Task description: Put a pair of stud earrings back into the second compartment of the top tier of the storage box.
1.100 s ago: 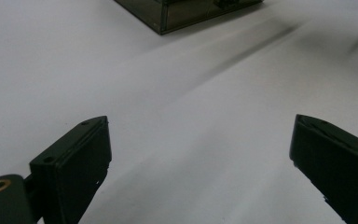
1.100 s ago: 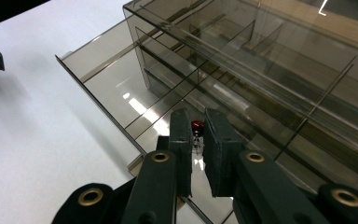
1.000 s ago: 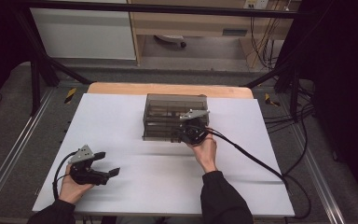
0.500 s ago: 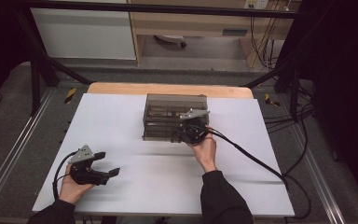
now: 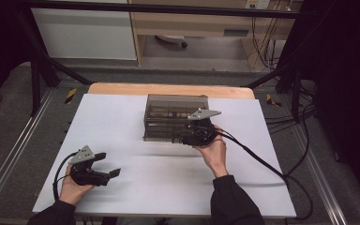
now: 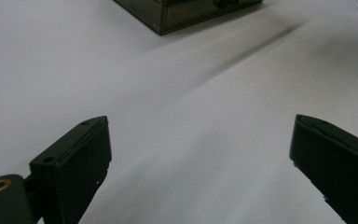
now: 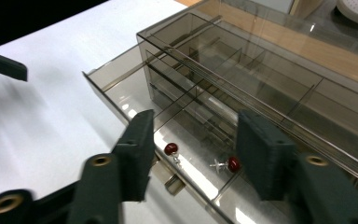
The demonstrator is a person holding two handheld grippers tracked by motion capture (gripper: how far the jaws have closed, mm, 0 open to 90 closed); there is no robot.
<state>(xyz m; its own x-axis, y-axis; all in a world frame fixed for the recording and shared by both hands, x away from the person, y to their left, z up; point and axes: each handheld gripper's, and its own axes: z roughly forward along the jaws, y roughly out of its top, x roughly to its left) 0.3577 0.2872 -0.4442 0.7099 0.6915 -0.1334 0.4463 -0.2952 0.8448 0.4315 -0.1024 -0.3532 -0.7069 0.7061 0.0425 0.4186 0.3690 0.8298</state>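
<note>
Red earrings [image 7: 171, 149] in open drawer [image 7: 135, 100]

Drawer box [image 6: 186, 11] cut off at top edge; drawer [image 7: 168, 154] front hidden behind jaws.

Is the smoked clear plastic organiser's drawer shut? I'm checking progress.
No: the smoked clear plastic organiser's drawer is pulled out, with two red-headed pins inside.

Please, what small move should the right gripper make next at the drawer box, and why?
Probably lower the right gripper a little into the drawer toward one of the red-headed pins. The drawer already stands pulled out of the smoky clear box, the jaws are open above the two pins, and neither is held. The left gripper rests open, far off.
</note>
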